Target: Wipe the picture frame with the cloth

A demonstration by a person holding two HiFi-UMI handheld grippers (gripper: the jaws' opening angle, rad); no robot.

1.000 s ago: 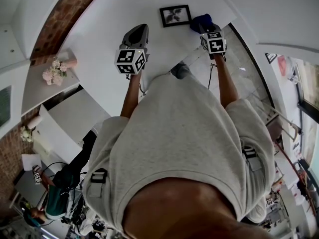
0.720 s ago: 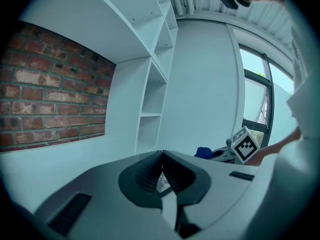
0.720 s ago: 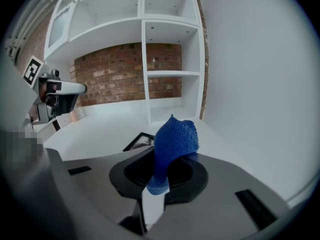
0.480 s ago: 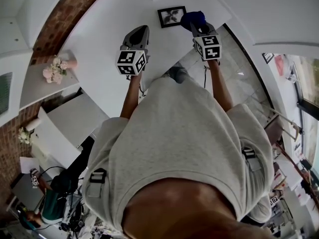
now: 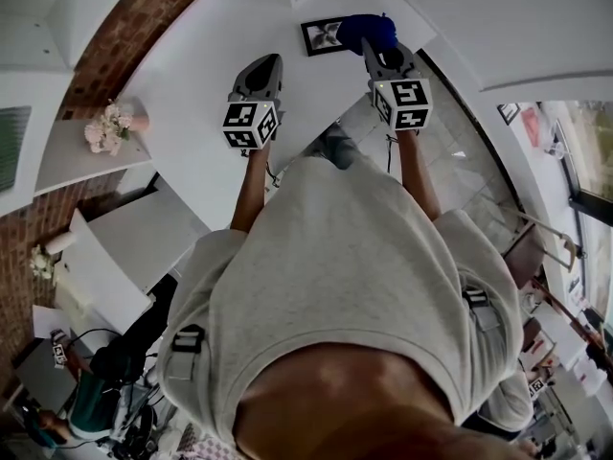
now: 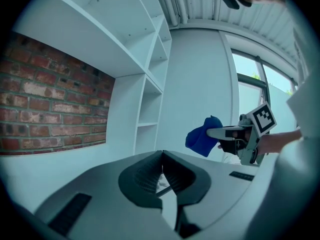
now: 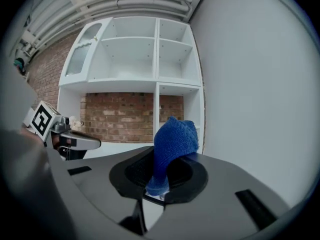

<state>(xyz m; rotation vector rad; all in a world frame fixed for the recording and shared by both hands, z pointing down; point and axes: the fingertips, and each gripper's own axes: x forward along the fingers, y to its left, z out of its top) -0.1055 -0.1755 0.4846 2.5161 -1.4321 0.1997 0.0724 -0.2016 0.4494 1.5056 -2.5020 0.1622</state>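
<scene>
A black picture frame [image 5: 322, 36] lies flat on the white table [image 5: 211, 94] at the far side. My right gripper [image 5: 376, 46] is shut on a blue cloth [image 5: 370, 29], which hangs over the frame's right edge in the head view. The cloth [image 7: 173, 143] sticks up out of the right gripper [image 7: 161, 178] in the right gripper view. My left gripper [image 5: 267, 61] hovers over the table to the left of and nearer than the frame, shut with nothing in it. In the left gripper view its jaws [image 6: 162, 160] meet, and the cloth [image 6: 202, 136] shows beyond them.
A brick wall [image 5: 124, 36] and white shelves [image 7: 150, 54] stand behind the table. Pink flowers [image 5: 107, 130] sit on a side ledge at the left. The table's right edge [image 5: 436, 60] runs close to my right gripper. A person [image 5: 101, 381] is at the lower left.
My right gripper carried the blue cloth up and to the left until it overlaps the frame's right side. The left gripper barely moved.
</scene>
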